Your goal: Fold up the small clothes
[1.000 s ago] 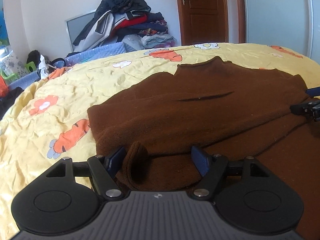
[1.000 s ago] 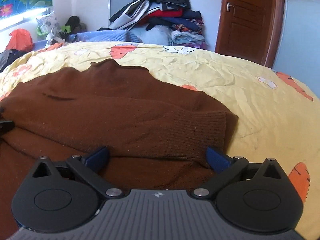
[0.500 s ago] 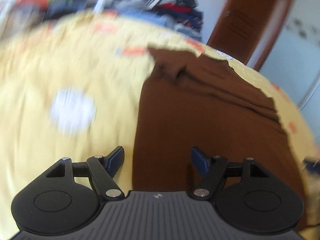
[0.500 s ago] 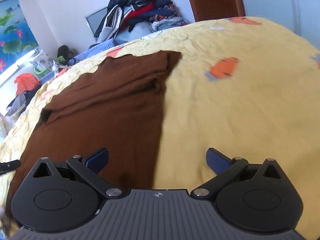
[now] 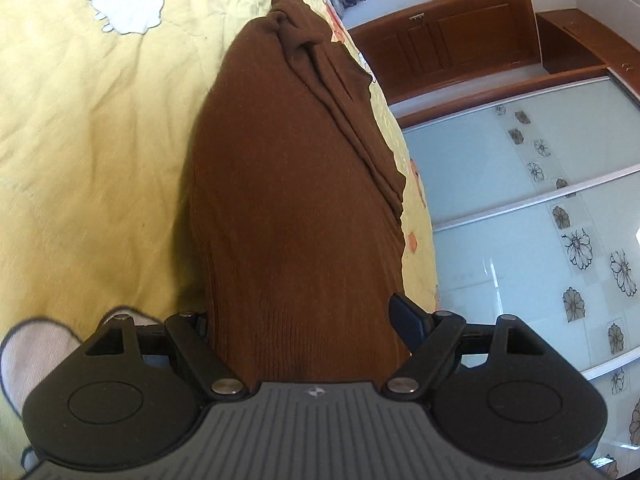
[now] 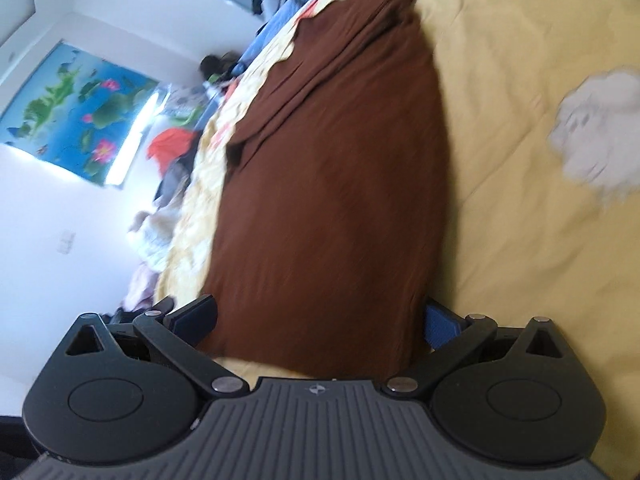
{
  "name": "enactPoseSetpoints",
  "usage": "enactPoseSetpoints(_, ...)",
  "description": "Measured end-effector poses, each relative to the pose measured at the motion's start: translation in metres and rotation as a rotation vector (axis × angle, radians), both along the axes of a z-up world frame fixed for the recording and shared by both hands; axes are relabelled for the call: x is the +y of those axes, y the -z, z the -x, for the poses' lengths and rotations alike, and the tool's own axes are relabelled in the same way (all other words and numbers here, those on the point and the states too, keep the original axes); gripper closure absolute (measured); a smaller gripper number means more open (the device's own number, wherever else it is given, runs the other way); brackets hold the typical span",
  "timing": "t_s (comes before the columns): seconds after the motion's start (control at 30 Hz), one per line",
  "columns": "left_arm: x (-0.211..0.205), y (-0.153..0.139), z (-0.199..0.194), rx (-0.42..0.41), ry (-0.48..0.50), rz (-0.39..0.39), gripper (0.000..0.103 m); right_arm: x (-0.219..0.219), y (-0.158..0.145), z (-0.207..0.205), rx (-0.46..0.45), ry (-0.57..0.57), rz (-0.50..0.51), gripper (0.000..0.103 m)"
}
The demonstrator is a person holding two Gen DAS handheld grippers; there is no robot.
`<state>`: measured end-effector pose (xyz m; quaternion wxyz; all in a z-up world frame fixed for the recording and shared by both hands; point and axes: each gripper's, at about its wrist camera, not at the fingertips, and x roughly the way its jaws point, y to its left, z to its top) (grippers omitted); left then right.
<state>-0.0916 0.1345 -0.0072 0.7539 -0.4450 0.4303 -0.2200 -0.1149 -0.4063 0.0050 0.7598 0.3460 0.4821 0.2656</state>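
Note:
A brown knitted sweater (image 5: 296, 184) lies flat on the yellow bedspread (image 5: 92, 128), sleeves folded in, stretching away lengthwise in both wrist views. My left gripper (image 5: 304, 320) is at its ribbed hem, rolled on its side, with its jaws opening. The hem lies between them; the right finger (image 5: 404, 316) stands clear of it and the left one is hidden behind the cloth edge. At the sweater's (image 6: 332, 168) other hem corner, my right gripper (image 6: 316, 320) is wide open with cloth between its fingers (image 6: 196, 316); no pad visibly presses on it.
The bedspread (image 6: 520, 80) carries cartoon prints. A wooden door (image 5: 460, 40) and glass sliding panels (image 5: 520, 220) stand beyond the bed in the left view. A flower poster (image 6: 72, 112) and heaped clothes (image 6: 172, 148) line the wall in the right view.
Both grippers left the folded sleeves, swung sideways along the sweater to its hem and rolled over, so the garment now runs lengthwise away from each camera.

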Motion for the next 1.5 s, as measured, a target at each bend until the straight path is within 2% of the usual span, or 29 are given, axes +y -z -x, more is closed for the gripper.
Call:
enactPoseSetpoints(0.03,-0.001,0.0,0.0,0.001,0.0,-0.006,0.024,0.003,0.0,0.002,0.005,-0.005,-0.008,0.0)
enactPoseSetpoints(0.07,-0.001,-0.001,0.0,0.007,-0.001,-0.022,0.03,0.003,-0.002,0.004,0.009,-0.005,-0.011,0.0)
enactPoseSetpoints(0.1,-0.002,-0.001,0.0,0.016,0.001,-0.049,0.043,0.005,-0.002,0.005,0.01,0.0,-0.011,0.001)
enactPoseSetpoints(0.17,-0.004,-0.002,-0.001,0.03,0.013,-0.093,0.058,0.005,-0.003,0.004,0.023,0.018,-0.018,0.009)
enactPoseSetpoints(0.23,-0.003,-0.003,-0.002,0.036,0.019,-0.117,0.065,0.005,0.001,0.004,0.036,0.018,-0.013,0.03)
enactPoseSetpoints(0.27,-0.003,-0.002,-0.002,0.041,0.019,-0.135,0.073,0.007,0.002,0.002,0.04,0.021,-0.001,0.038)
enactPoseSetpoints(0.3,-0.003,-0.002,-0.003,0.048,0.018,-0.16,0.086,0.007,0.005,0.001,0.05,0.02,0.014,0.055)
enactPoseSetpoints(0.33,-0.004,-0.001,-0.003,0.057,0.018,-0.19,0.093,0.007,0.007,0.001,0.062,0.017,0.034,0.08)
enactPoseSetpoints(0.37,-0.004,-0.002,-0.003,0.06,0.021,-0.212,0.097,0.006,0.011,0.0,0.077,0.014,0.052,0.088)
enactPoseSetpoints(0.47,-0.007,-0.012,-0.002,0.028,0.036,-0.28,0.097,0.003,0.015,0.001,0.077,0.011,0.029,0.088)
enactPoseSetpoints(0.6,-0.007,-0.035,-0.015,-0.056,0.055,-0.242,0.097,0.0,-0.005,-0.007,0.004,0.005,-0.022,0.088)
enactPoseSetpoints(0.73,-0.003,-0.065,-0.056,-0.165,0.04,-0.213,0.097,-0.009,-0.036,-0.04,-0.092,0.024,-0.084,0.089)
enactPoseSetpoints(0.87,-0.001,-0.097,-0.127,-0.263,-0.002,-0.198,0.097,-0.023,-0.059,-0.101,-0.196,0.078,-0.131,0.089)
enactPoseSetpoints(0.97,-0.008,-0.117,-0.189,-0.35,-0.019,-0.228,0.097,-0.034,-0.07,-0.159,-0.25,0.136,-0.18,0.089)
enactPoseSetpoints(1.03,-0.014,-0.121,-0.232,-0.359,-0.026,-0.241,0.097,-0.041,-0.07,-0.204,-0.257,0.166,-0.213,0.089)
enactPoseSetpoints(1.1,-0.024,-0.119,-0.275,-0.356,-0.036,-0.284,0.097,-0.045,-0.063,-0.25,-0.239,0.192,-0.195,0.089)
enactPoseSetpoints(1.2,-0.038,-0.104,-0.335,-0.322,-0.05,-0.344,0.097,-0.043,-0.045,-0.314,-0.182,0.23,-0.154,0.089)
enactPoseSetpoints(1.3,-0.048,-0.079,-0.376,-0.276,-0.082,-0.416,0.097,-0.039,-0.021,-0.362,-0.135,0.262,-0.105,0.089)
enactPoseSetpoints(1.37,-0.05,-0.06,-0.397,-0.225,-0.103,-0.483,0.096,-0.036,0.002,-0.383,-0.097,0.311,-0.098,0.083)
enactPoseSetpoints(1.4,-0.048,-0.053,-0.405,-0.183,-0.114,-0.495,0.095,-0.036,0.013,-0.389,-0.083,0.35,-0.094,0.07)
enactPoseSetpoints(1.43,-0.043,-0.047,-0.412,-0.143,-0.126,-0.476,0.095,-0.033,0.02,-0.389,-0.074,0.383,-0.091,0.05)
enactPoseSetpoints(1.47,-0.036,-0.046,-0.41,-0.127,-0.149,-0.426,0.092,-0.035,0.024,-0.388,-0.089,0.407,-0.121,0.046)
enactPoseSetpoints(1.5,-0.028,-0.046,-0.403,-0.138,-0.179,-0.374,0.084,-0.037,0.024,-0.384,-0.112,0.42,-0.157,0.036)
